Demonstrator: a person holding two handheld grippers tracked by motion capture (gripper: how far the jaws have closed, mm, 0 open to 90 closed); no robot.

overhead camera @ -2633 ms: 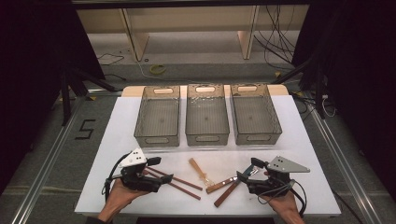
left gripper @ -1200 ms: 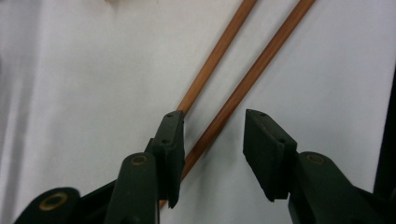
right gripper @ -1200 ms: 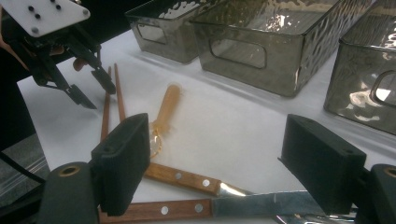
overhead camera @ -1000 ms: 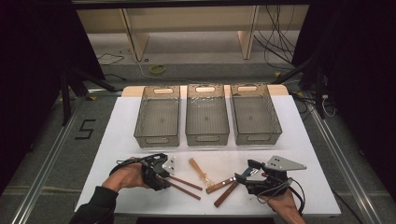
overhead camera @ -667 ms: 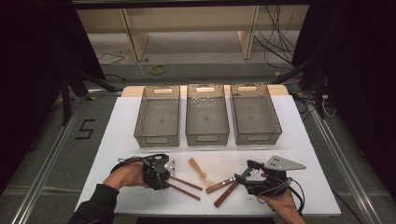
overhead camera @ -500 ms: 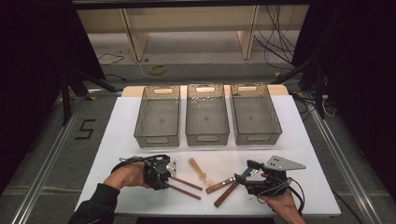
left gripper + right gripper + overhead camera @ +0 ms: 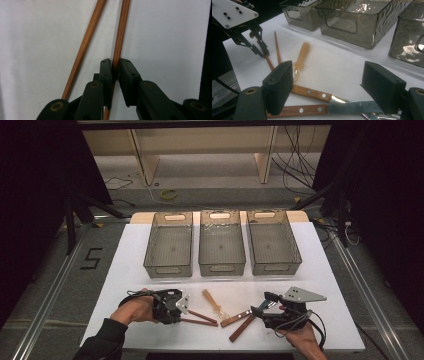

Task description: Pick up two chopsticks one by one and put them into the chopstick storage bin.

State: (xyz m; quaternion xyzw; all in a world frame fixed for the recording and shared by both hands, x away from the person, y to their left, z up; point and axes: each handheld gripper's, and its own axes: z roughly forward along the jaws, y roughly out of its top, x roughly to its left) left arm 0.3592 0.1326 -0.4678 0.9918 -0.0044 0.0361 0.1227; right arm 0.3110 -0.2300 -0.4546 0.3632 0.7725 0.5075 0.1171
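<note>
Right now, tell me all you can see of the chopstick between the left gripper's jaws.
The chopstick is a slim, round, reddish-brown stick, wood by its look. It lies flat on the white table, and the left gripper has its two black jaws closed on it, one pad against each side. A second chopstick of the same look lies beside it, spreading away from it and not held. In the high view the pair lies at the near edge, pointing from the left gripper toward the amber-handled fork.
</note>
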